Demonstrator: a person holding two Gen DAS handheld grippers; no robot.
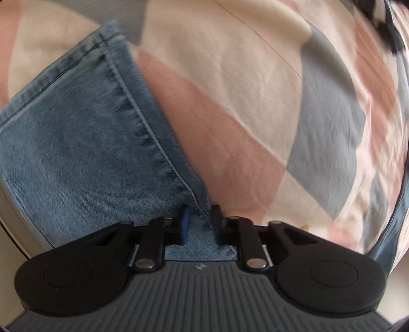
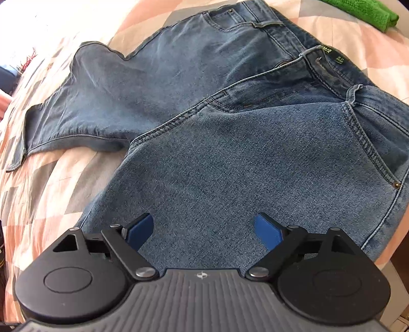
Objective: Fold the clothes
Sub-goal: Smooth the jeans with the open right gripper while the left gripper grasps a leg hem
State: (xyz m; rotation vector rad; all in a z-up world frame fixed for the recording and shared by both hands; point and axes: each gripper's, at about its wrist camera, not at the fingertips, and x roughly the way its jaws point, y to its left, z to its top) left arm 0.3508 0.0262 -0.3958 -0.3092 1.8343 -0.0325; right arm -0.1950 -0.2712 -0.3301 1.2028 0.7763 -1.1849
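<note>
A pair of blue jeans (image 2: pixel 230 158) lies spread on a bedspread (image 2: pixel 51 178) patterned in pink, cream and grey, its waistband with a dark label (image 2: pixel 334 57) at the upper right. One leg (image 2: pixel 102 102) stretches to the left. My right gripper (image 2: pixel 204 219) hovers open over the nearer thigh, with only flat denim below its blue pads (image 2: pixel 268 229). In the left wrist view a jeans leg (image 1: pixel 76 153) runs up to the left along its side seam. My left gripper (image 1: pixel 200 214) is shut on the seam edge of that denim.
A folded green cloth (image 2: pixel 363 10) lies at the far upper right of the bed. The bedspread (image 1: pixel 242 89) extends right of the jeans leg. The bed's edge (image 2: pixel 393 281) shows at the lower right, and a pale edge (image 1: pixel 15 217) at the lower left.
</note>
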